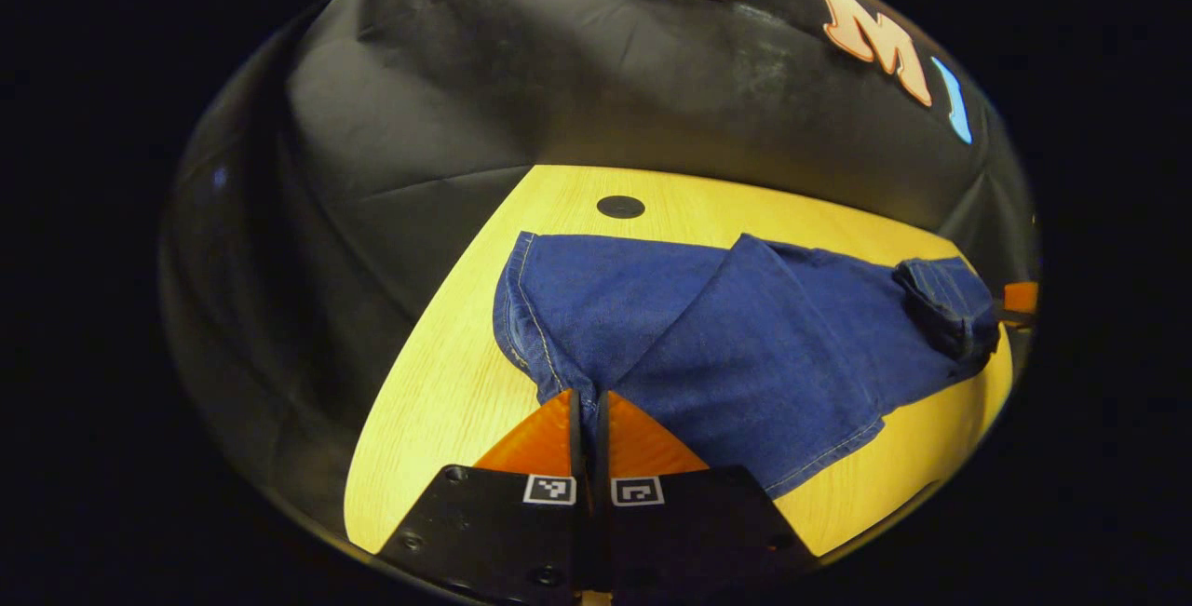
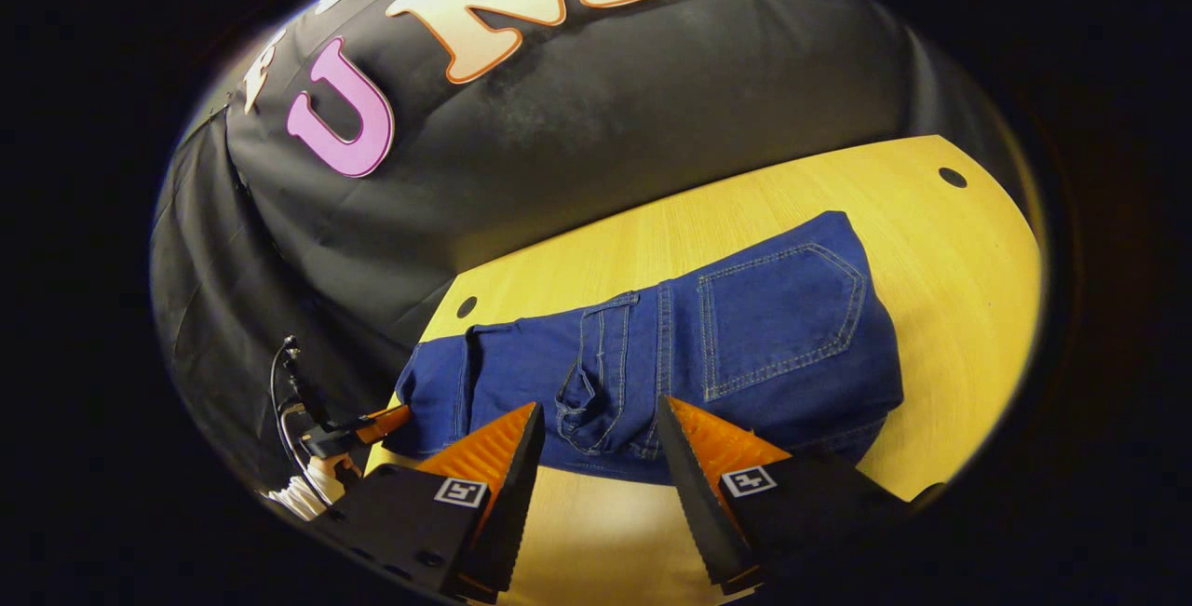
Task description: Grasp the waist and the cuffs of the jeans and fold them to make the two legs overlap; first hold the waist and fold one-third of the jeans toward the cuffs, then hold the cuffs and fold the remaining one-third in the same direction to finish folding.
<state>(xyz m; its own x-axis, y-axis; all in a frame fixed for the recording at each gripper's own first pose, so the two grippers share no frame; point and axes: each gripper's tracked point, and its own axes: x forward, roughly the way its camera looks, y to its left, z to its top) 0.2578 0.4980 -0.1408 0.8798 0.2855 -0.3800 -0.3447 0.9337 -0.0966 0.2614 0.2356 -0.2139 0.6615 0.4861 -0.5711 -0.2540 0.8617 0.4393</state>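
Left gripper [image 1: 588, 415] fingers clenched on a cuff of the dark blue denim jeans [image 1: 745, 345], which lie lengthwise across the yellow wooden tabletop [image 1: 438, 401]. Right gripper [image 2: 596, 443], fingers spread, sits just short of the waist [image 2: 605, 383]; I'd grab there next.

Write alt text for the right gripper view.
The right gripper is open just short of blue jeans that lie on a yellow wooden table, back pocket facing up. At lower left the left gripper meets the far end of the jeans, before a black cloth wall.
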